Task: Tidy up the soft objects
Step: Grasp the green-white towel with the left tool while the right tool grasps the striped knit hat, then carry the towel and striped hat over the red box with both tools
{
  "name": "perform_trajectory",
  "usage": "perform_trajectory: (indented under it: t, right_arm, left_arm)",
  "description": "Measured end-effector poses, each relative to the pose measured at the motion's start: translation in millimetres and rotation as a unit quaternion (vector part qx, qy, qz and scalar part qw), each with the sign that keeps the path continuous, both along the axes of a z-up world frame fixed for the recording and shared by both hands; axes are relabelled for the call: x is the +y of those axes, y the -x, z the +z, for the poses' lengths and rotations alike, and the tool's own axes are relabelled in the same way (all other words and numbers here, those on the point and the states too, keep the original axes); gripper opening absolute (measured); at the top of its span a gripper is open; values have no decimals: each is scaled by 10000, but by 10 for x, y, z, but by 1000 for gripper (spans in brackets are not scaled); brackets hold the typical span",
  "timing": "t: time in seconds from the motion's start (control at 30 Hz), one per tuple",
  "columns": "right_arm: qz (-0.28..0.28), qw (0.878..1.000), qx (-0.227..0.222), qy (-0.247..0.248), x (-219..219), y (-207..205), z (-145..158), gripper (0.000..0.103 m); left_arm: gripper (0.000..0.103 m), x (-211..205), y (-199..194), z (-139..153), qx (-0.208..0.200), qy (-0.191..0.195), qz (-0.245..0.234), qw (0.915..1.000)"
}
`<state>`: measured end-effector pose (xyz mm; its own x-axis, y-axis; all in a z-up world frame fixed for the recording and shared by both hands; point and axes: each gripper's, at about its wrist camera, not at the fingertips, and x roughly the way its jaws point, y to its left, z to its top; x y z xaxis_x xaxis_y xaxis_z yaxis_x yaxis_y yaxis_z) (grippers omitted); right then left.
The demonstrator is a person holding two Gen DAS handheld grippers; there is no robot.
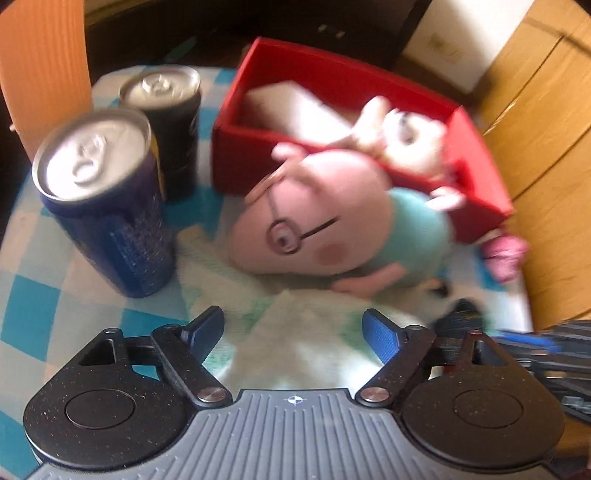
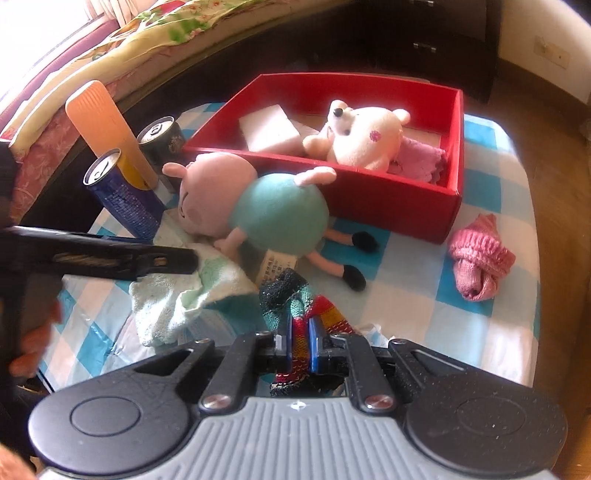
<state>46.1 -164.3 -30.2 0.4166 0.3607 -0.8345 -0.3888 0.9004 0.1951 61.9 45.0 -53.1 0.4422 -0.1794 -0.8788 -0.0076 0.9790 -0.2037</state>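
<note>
A pink pig plush in a teal shirt [image 1: 332,225] [image 2: 258,206] lies on the checked cloth in front of a red box [image 1: 476,177] [image 2: 388,199]. The box holds a cream bear plush [image 2: 364,136] [image 1: 410,144], a white foam block [image 2: 269,129] [image 1: 295,107] and a pink cloth [image 2: 421,158]. My left gripper [image 1: 293,338] is open above a pale green towel [image 1: 295,332] [image 2: 177,299]; it also shows in the right wrist view [image 2: 192,260]. My right gripper [image 2: 300,339] is shut on a multicoloured knitted cloth [image 2: 295,302]. A pink knitted sock [image 2: 478,258] [image 1: 504,254] lies right of the box.
Two drink cans [image 1: 107,203] [image 1: 166,125] [image 2: 122,195] [image 2: 162,142] stand at the left with an orange ribbed board [image 1: 44,70] [image 2: 107,125] behind them. The table [image 2: 498,314] has a blue-white checked cover. A bed [image 2: 110,48] and dark drawers [image 2: 443,33] lie beyond; wooden floor at right.
</note>
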Motion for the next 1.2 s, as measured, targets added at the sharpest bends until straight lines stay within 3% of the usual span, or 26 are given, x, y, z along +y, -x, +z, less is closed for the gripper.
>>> perform_trajectory:
  t: [0.1, 0.17, 0.2, 0.23, 0.27, 0.33, 0.37, 0.47, 0.57, 0.77, 1.2]
  right_arm:
    - [-32, 10000, -38, -30, -29, -9, 15, 0]
    - [-60, 10000, -51, -53, -43, -20, 26, 0]
    - [-62, 9999, -60, -59, -45, -21, 33, 0]
    - [-74, 9999, -74, -70, -46, -21, 41, 0]
    - [-78, 9999, -87, -81, -46, -19, 51, 0]
    - [-75, 9998, -124, -117, -43, -8, 75, 0]
    - [-83, 9998, -133, -142, -47, -7, 84, 0]
    - [-122, 9996, -146, -220, -62, -5, 114, 0]
    - [-176, 9992, -228, -287, -74, 0, 165, 0]
    - [-267, 9977, -400, -470, -66, 1, 287, 0]
    - [-400, 9924, -882, -763, -87, -23, 638, 0]
  left_arm:
    - [88, -98, 15, -130, 29, -157, -124, 9998]
    - [86, -171, 41, -136, 73, -394, -271, 9988]
    - [78, -177, 57, -127, 103, -441, -255, 9986]
    - [61, -169, 69, -107, 120, -473, -242, 9985]
    - [53, -146, 74, -82, 167, -446, -229, 9986]
    - [20, -40, 81, -38, 326, -60, -170, 9993]
    - [20, -1, 117, -33, 413, 134, -217, 9988]
    - [18, 52, 232, 54, 340, 154, -236, 9990]
    - [17, 122, 354, 303, 63, 470, -177, 9987]
    - [17, 238, 463, 757, -611, 747, -61, 9953]
    - [18, 7, 219, 1091, -1073, 924, -143, 9898]
